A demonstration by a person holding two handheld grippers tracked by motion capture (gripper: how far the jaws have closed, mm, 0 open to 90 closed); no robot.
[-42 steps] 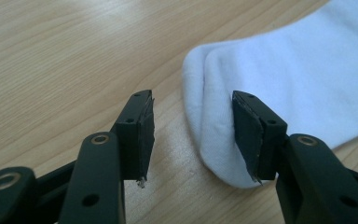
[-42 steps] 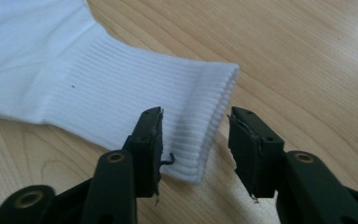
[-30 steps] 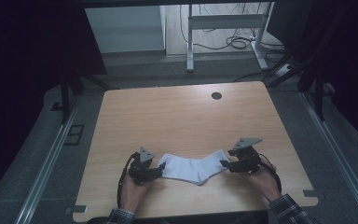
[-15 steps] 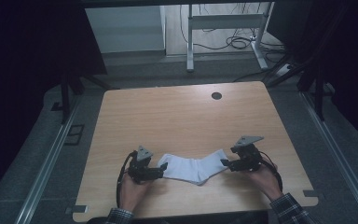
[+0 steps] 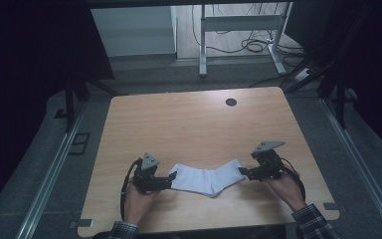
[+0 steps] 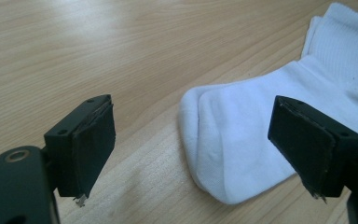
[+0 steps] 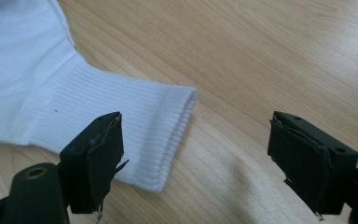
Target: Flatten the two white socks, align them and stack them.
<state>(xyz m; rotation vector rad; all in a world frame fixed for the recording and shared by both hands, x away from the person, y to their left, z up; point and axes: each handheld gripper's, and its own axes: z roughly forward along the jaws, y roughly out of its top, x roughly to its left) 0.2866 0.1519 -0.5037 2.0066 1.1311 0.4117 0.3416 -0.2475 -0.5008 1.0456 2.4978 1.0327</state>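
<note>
A white sock (image 5: 206, 178) lies flat on the wooden table (image 5: 194, 129) near its front edge, bent in a shallow V. Its toe end (image 6: 242, 135) shows two layers, one on the other. My left gripper (image 5: 171, 177) is at the toe end and open (image 6: 203, 144), the toe lying between and just beyond its jaws. My right gripper (image 5: 242, 173) is at the ribbed cuff (image 7: 135, 126) and open (image 7: 205, 158). The cuff's edge lies by the left jaw, with bare wood in front of the other. Neither gripper holds anything.
A round black cable hole (image 5: 231, 102) sits near the table's far edge. Metal rails (image 5: 54, 164) run along both sides of the table. Beyond it stand a white desk frame (image 5: 238, 30) and loose cables (image 5: 258, 45) on the floor.
Both grippers have shifted very slightly outward from the sock's ends. The sock lies as it did.
</note>
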